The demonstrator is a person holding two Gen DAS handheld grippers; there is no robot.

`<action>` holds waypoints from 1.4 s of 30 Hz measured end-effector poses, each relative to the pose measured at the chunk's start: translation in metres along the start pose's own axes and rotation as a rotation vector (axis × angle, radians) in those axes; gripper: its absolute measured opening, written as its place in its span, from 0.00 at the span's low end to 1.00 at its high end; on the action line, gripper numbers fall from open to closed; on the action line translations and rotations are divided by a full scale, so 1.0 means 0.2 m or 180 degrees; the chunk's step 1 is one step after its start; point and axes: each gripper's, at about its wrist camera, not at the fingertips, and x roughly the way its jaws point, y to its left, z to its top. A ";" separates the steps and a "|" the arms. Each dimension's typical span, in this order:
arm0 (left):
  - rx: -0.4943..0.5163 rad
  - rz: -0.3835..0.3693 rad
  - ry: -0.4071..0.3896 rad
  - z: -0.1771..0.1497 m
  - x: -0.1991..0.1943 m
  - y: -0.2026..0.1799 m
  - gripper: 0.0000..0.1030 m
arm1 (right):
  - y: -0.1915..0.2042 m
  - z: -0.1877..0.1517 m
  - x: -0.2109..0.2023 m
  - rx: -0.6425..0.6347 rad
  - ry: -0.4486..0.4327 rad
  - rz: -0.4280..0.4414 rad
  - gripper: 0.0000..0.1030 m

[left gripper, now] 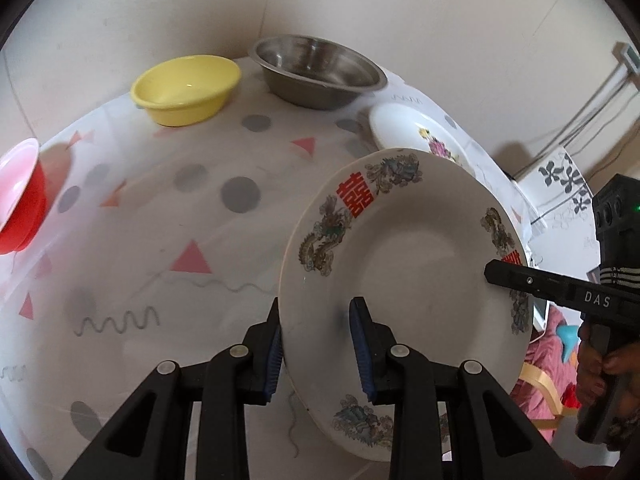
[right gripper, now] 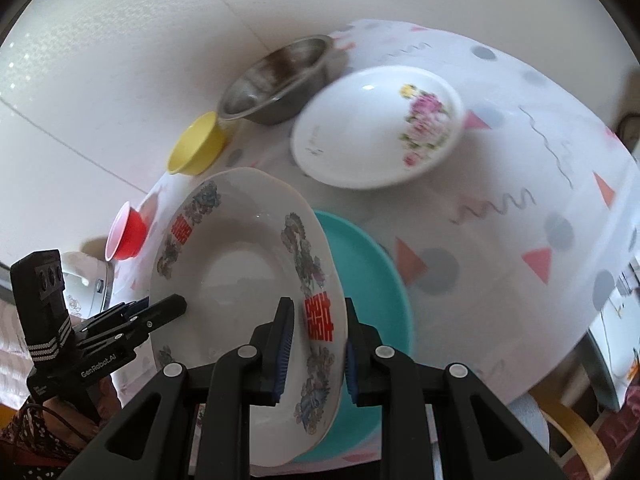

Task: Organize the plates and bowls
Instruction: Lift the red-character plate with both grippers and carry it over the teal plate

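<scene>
The dragon plate is hanging tilted above the table and a teal plate, with the left gripper and the right gripper each closing its pads on opposite edges of its rim, beside a floral plate

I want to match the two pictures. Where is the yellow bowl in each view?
Left wrist view: yellow bowl at upper left, left of the steel bowl.
Right wrist view: yellow bowl left of centre, just below-left of the steel bowl.
Shared landmark: the steel bowl next to it, against the wall.
</scene>
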 end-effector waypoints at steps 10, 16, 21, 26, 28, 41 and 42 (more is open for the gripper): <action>0.0024 0.0064 0.0097 -0.01 0.07 -0.04 0.30 | -0.05 -0.02 0.03 0.0110 0.0021 -0.0033 0.22; 0.0040 0.0127 0.0104 -0.01 0.07 -0.04 0.30 | -0.06 -0.02 0.04 0.0124 0.0026 -0.0056 0.22; 0.0067 0.0151 0.0074 0.00 0.08 -0.05 0.30 | -0.08 -0.02 0.05 0.0139 0.0056 -0.0083 0.22; 0.0137 0.0199 0.0053 0.00 0.08 -0.06 0.30 | -0.09 -0.04 0.07 0.0206 0.0061 -0.0083 0.22; 0.0192 0.0252 0.0048 0.00 0.08 -0.07 0.30 | -0.09 -0.04 0.07 0.0222 0.0055 -0.0077 0.23; 0.0169 0.0285 0.0120 -0.02 0.09 -0.08 0.34 | -0.07 -0.05 0.06 0.0169 -0.0011 -0.0128 0.24; 0.0171 0.0283 0.0122 -0.02 0.09 -0.08 0.34 | -0.06 -0.04 0.07 0.0160 -0.0003 -0.0135 0.24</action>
